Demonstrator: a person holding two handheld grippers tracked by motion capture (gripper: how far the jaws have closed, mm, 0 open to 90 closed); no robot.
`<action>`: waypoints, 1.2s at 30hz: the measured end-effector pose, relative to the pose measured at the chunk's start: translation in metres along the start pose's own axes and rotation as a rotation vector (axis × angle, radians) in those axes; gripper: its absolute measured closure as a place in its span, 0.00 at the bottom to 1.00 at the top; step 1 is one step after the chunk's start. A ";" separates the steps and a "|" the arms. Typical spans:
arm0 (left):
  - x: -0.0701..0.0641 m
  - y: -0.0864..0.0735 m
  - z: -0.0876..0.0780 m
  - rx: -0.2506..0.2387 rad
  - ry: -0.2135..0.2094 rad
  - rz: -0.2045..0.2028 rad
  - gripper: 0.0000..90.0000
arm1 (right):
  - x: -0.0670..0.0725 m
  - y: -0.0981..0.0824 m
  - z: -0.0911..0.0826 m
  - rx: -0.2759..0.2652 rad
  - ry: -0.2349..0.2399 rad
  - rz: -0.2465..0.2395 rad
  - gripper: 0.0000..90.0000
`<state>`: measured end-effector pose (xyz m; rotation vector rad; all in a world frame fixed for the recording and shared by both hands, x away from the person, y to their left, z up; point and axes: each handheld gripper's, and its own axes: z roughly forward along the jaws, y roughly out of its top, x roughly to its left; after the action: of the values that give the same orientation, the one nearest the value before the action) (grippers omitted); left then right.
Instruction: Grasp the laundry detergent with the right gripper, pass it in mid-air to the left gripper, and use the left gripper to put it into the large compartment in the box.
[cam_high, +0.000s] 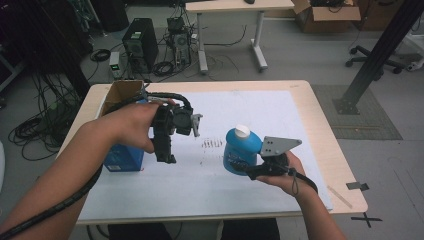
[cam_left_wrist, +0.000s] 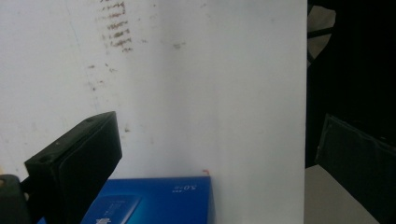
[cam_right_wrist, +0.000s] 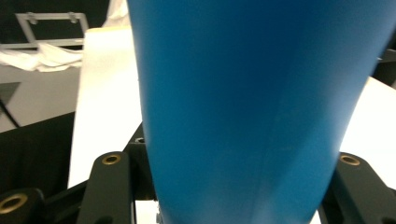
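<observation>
Here, the right gripper (cam_high: 250, 167) is clenching a blue bottle (cam_high: 240, 151), its black jaws pressing on both flanks of the smooth plastic body. In the high view this bottle is sitting right of centre in the frame, tilted, with its round white cap (cam_high: 242, 131) pointing toward the upper part of the frame and a printed label facing left. The right gripper view is offering what the high view is not: the bottle (cam_right_wrist: 252, 107) up close, a glossy blue wall widening upward, with brass-ringed screw holes showing on the jaw mounts at the lower corners.

The left gripper (cam_high: 165, 150) is hanging left of centre in the high view, jaws pointing down, with nothing between them. In the left gripper view its jaws are standing wide apart, one matte black slab at the lower left and the other at the right edge; the gripper is released.

Beneath it, a blue box (cam_left_wrist: 154, 200) with crisp edges and white print is lying at the bottom of that view. The white sheet (cam_high: 260, 107) covering the table (cam_high: 320, 130) is carrying brownish smudges (cam_high: 212, 143) between the two grippers. An open cardboard box (cam_high: 122, 90) is standing at the table's upper left corner.
</observation>
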<state>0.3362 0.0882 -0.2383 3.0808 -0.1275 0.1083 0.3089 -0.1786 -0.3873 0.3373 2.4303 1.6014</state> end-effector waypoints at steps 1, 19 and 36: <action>0.000 0.002 -0.002 -0.005 -0.004 0.003 0.00 | 0.001 -0.001 0.004 -0.007 0.012 -0.005 0.47; -0.001 0.015 0.004 -0.008 -0.026 0.019 0.00 | 0.015 0.001 0.056 -0.028 0.113 -0.036 0.48; -0.006 0.026 0.004 -0.001 -0.030 0.036 0.00 | 0.020 0.011 0.094 -0.024 0.190 -0.046 0.47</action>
<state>0.3281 0.0624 -0.2411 3.0805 -0.1846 0.0638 0.3190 -0.0860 -0.4143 0.1290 2.5326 1.7123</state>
